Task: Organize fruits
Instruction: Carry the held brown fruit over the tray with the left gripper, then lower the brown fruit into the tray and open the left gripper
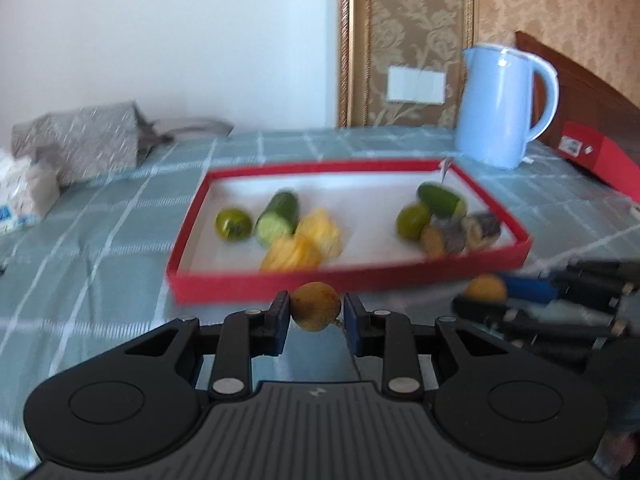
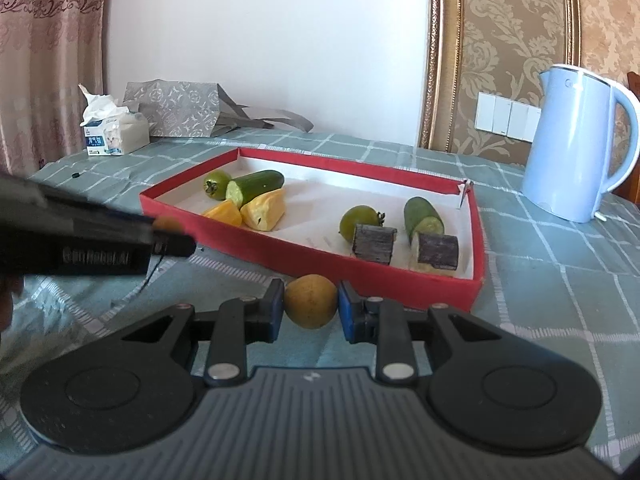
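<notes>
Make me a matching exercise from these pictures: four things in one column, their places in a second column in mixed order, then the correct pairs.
Things:
1. round brown fruit
2. blue kettle
3. tissue box
4. dark-skinned cut pieces

Places:
A. far left of the table, by the curtain
B. right end of the red tray
C. between the right gripper's fingers
D. on the table right of the tray

Pairs: 1-C, 2-D, 3-A, 4-B

The left gripper (image 1: 316, 314) points forward and somewhat downward, its jaws closed on a small round yellow-brown fruit (image 1: 315, 306). The right gripper (image 2: 311, 307) sits just beside it at the same downward tilt, its jaws clamped on another yellow fruit (image 2: 311, 301).
</notes>
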Demonstrator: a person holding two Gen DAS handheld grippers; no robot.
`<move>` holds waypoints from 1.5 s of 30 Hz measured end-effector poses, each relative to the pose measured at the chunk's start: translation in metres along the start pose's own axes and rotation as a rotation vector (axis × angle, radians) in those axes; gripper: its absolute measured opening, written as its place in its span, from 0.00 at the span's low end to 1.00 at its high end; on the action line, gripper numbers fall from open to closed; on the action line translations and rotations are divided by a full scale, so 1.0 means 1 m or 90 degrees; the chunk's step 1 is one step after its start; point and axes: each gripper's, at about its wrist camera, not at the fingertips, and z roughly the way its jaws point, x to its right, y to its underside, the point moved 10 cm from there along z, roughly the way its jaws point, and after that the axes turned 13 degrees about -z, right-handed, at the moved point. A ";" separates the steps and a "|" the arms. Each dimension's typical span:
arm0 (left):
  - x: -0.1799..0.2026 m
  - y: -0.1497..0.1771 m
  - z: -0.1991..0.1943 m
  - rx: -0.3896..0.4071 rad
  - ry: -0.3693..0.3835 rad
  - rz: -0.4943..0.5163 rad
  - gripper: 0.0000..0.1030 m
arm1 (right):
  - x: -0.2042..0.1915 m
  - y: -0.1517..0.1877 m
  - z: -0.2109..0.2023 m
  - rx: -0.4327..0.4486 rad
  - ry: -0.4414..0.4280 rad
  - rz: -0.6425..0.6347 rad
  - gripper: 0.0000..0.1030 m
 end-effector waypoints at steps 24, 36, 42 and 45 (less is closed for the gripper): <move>0.007 -0.035 0.035 0.035 -0.038 0.006 0.27 | 0.002 0.002 0.005 -0.013 0.012 0.001 0.26; 0.019 -0.049 0.048 0.036 -0.044 0.020 0.27 | 0.006 0.000 0.001 -0.002 0.022 0.013 0.26; 0.037 -0.066 0.078 0.013 -0.026 0.045 0.27 | 0.007 0.002 0.002 -0.008 0.021 0.015 0.26; 0.039 -0.069 0.100 -0.014 -0.035 0.035 0.27 | 0.007 0.002 0.003 -0.011 0.019 0.015 0.26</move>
